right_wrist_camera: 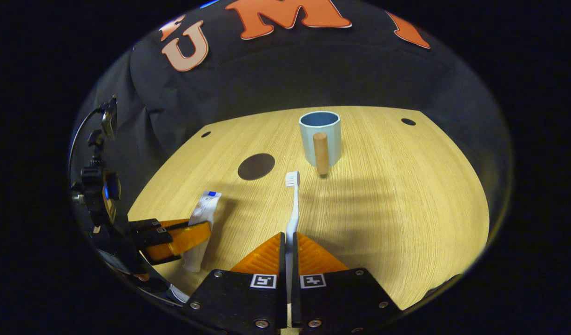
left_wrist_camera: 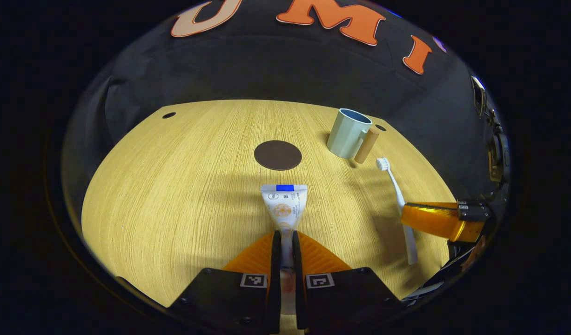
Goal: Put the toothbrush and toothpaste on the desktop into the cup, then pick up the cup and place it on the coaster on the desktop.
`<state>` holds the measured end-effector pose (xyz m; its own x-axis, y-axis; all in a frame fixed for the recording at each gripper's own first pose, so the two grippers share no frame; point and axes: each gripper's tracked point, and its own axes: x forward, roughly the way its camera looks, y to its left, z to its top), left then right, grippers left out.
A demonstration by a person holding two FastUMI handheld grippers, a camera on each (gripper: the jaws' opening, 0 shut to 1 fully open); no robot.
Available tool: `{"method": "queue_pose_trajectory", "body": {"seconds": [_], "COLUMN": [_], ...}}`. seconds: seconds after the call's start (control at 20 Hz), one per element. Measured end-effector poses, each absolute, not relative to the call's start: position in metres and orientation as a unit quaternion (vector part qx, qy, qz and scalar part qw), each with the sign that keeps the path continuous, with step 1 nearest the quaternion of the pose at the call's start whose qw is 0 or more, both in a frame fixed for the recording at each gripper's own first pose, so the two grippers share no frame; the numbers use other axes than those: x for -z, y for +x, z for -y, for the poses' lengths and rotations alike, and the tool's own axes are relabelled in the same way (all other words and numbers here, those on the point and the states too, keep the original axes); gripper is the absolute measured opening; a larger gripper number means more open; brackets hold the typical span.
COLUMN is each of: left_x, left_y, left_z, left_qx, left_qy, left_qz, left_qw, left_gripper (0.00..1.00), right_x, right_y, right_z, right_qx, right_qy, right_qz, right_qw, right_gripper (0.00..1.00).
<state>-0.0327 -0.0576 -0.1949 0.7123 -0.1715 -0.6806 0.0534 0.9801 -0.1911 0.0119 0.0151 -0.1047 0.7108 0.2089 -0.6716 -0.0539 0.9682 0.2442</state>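
A white toothpaste tube (left_wrist_camera: 284, 207) with a blue end points away from me on the wooden desktop, and my left gripper (left_wrist_camera: 285, 239) is shut on its near part. My right gripper (right_wrist_camera: 289, 242) is shut on the handle of the white toothbrush (right_wrist_camera: 292, 204), whose bristle head points toward the cup. The pale blue cup (right_wrist_camera: 319, 137) with a wooden handle stands upright at the back, and its inside looks empty. The round dark brown coaster (left_wrist_camera: 278, 155) lies flat left of the cup. The right gripper (left_wrist_camera: 446, 221) on the toothbrush (left_wrist_camera: 397, 193) is in the left gripper view; the left gripper (right_wrist_camera: 183, 239) on the tube (right_wrist_camera: 202, 218) is in the right gripper view.
The wooden desktop (left_wrist_camera: 173, 186) has small dark holes near its back corners (left_wrist_camera: 169, 115) (right_wrist_camera: 408, 121). Black cloth walls the booth behind the table. Open wood lies between the tube, the coaster and the cup.
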Motion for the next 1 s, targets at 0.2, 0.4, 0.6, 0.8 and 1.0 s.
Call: {"method": "queue_pose_trajectory", "body": {"seconds": [0.2,0.4,0.6,0.8,1.0], "left_x": [0.187,0.180,0.169,0.156,0.157], "left_y": [-0.033,-0.033,-0.033,-0.032,-0.027], "left_z": [0.056,0.053,0.053,0.046,0.047], "left_qx": [0.057,0.051,0.047,0.034,0.031], "left_qy": [-0.077,-0.069,-0.067,-0.059,-0.067], "left_qz": [-0.364,-0.355,-0.338,-0.320,-0.314], "left_qw": [0.926,0.931,0.937,0.945,0.947], "left_gripper": [0.17,0.17,0.17,0.16,0.18], "right_x": [0.094,0.076,0.064,0.044,0.026], "right_y": [0.021,0.037,0.051,0.070,0.089], "right_z": [-0.011,-0.005,-0.005,0.006,0.012], "right_qx": [-0.077,-0.085,-0.092,-0.091,-0.094], "right_qy": [0.113,0.114,0.123,0.129,0.131], "right_qz": [-0.343,-0.291,-0.261,-0.216,-0.183], "right_qw": [0.930,0.946,0.953,0.964,0.970], "right_gripper": [0.05,0.04,0.04,0.04,0.04]}}
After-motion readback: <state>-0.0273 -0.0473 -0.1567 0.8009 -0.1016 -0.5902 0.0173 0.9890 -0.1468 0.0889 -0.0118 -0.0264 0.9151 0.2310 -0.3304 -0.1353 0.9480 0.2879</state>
